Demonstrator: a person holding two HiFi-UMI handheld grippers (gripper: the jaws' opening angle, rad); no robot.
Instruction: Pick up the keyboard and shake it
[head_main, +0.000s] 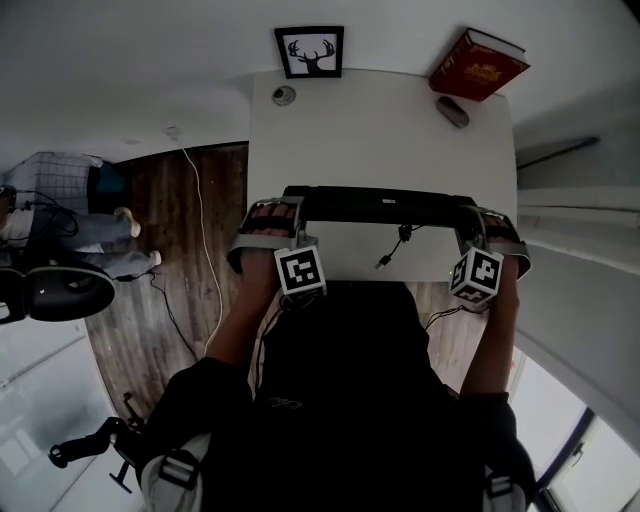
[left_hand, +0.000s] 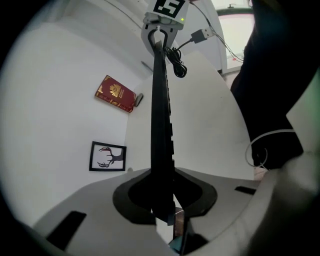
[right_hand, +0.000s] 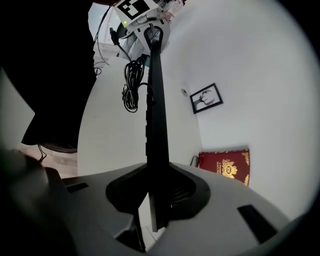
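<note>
Head view: keyboard (head_main: 385, 205) held above table's (head_main: 380, 130) near half.

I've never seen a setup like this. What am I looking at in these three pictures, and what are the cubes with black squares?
There is no robot here. A person holds a pair of tongs in each hand, and the marker cubes are part of those tools. The head view comes from a camera on the person's head, looking steeply down. The other two pictures come from cameras riding on the left tongs and the right tongs, each looking along its own jaws. Each pair is shut on one end of a black keyboard, which those views show edge-on, with its cable dangling. Below is a white table. By its far edge are a red book, a framed antler picture and a small grey object.
</note>
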